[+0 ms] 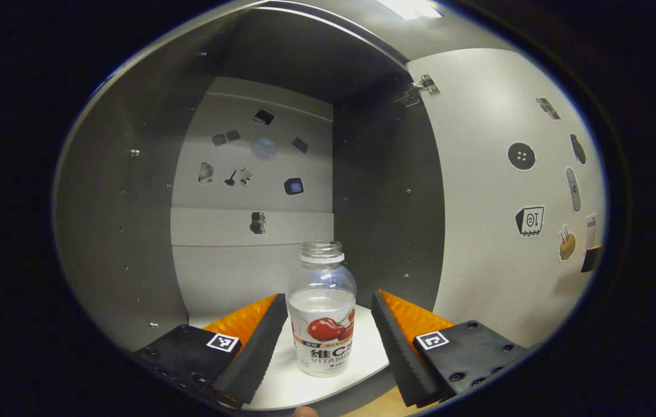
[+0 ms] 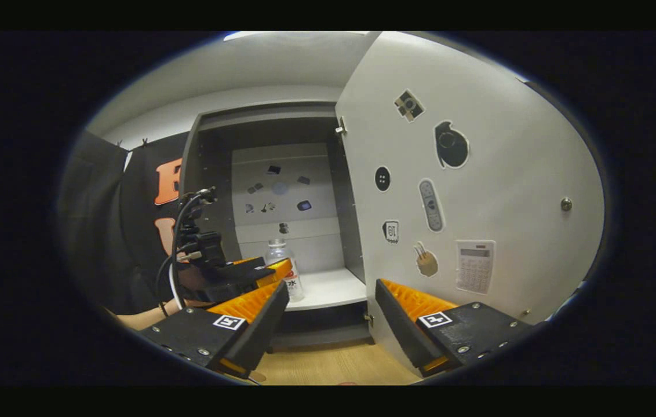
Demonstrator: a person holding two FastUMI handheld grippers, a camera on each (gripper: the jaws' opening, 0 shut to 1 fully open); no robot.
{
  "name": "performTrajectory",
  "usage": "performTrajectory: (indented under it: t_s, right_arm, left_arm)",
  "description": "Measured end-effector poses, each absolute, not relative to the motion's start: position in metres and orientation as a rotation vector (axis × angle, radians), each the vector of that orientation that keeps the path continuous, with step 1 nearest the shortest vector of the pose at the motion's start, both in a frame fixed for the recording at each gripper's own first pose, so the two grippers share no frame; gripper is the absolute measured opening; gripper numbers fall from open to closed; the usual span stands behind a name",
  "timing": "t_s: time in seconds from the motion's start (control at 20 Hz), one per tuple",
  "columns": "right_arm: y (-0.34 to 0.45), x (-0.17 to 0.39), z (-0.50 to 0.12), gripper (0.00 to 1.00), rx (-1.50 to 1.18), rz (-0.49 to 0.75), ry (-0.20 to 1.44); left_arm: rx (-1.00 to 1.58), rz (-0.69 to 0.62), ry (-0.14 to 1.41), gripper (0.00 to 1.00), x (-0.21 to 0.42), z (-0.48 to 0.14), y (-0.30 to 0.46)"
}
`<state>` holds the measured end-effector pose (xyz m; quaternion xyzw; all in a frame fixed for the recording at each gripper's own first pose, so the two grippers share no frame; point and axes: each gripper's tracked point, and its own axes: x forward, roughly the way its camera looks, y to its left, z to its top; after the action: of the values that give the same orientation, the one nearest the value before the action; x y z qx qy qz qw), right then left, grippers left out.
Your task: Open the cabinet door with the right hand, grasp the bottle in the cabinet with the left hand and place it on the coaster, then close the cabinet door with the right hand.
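Bottle (image 1: 322, 310) stands upright on the white cabinet shelf (image 1: 357, 370), between the left gripper's (image 1: 323, 330) spread fingers, neither finger visibly pressing it (capless, label facing out). Beyond and to the right of that gripper, the cabinet door (image 1: 496, 191) hangs open, stickers on its inner face. Right gripper (image 2: 331, 315) is wide apart and holds nothing, the door's edge just ahead of its right finger (image 2: 403, 318).

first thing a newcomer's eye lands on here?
The clear bottle with a cherry label, standing upright on the white shelf inside the cabinet, framed between the open fingers of the left gripper. Next, the wide-open cabinet door, its inner face dotted with stickers, with the open right gripper in front of it.
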<state>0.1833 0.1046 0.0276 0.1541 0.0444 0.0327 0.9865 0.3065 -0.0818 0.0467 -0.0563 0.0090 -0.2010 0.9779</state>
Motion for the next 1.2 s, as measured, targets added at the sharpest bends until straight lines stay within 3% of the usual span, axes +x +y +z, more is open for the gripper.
performTrajectory:
  t_s: [0.05, 0.1, 0.75, 0.8, 1.2]
  right_arm:
    - [0.105, 0.183, 0.027, 0.98, 0.303, 0.067, 0.092]
    - [0.105, 0.184, 0.026, 0.93, 0.298, 0.069, 0.097]
    - [0.099, 0.178, 0.012, 0.93, 0.235, 0.066, 0.159]
    - [0.098, 0.178, 0.011, 0.93, 0.234, 0.063, 0.164]
    - [0.100, 0.171, 0.008, 0.93, 0.248, 0.056, 0.189]
  left_arm:
    - [-0.120, -0.403, 0.019, 0.94, 0.311, 0.045, -0.082]
    - [-0.121, -0.398, 0.021, 0.96, 0.317, 0.043, -0.083]
    - [-0.119, -0.374, 0.077, 0.95, 0.347, 0.012, -0.089]
    - [-0.117, -0.370, 0.075, 0.87, 0.348, 0.012, -0.088]
    - [-0.069, -0.381, 0.045, 0.82, 0.338, 0.016, -0.085]
